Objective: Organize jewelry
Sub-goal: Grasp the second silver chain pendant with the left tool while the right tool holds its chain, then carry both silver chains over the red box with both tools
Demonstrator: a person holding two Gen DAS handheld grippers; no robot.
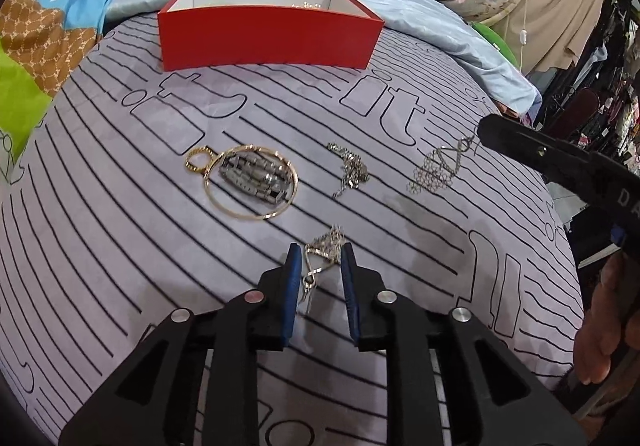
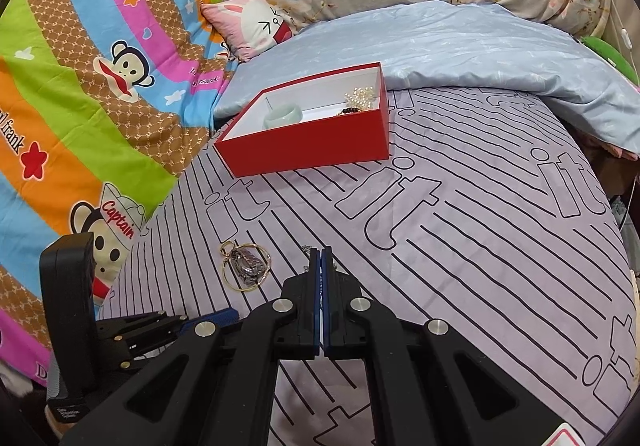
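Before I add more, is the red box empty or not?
Not empty. The open red box holds a pale green bangle, pearl beads and a dark bracelet.

Left wrist view: looks steeply down along the left gripper (image 1: 320, 258) onto the lilac striped bedsheet (image 1: 120, 246), close above it, open red cardboard box (image 1: 268, 36) well ahead. Right wrist view: looks down past the right gripper (image 2: 322, 258), box (image 2: 312, 142) ahead-left. Both share the bedsheet, box and thin gold hoop (image 1: 251, 182) (image 2: 247, 272).
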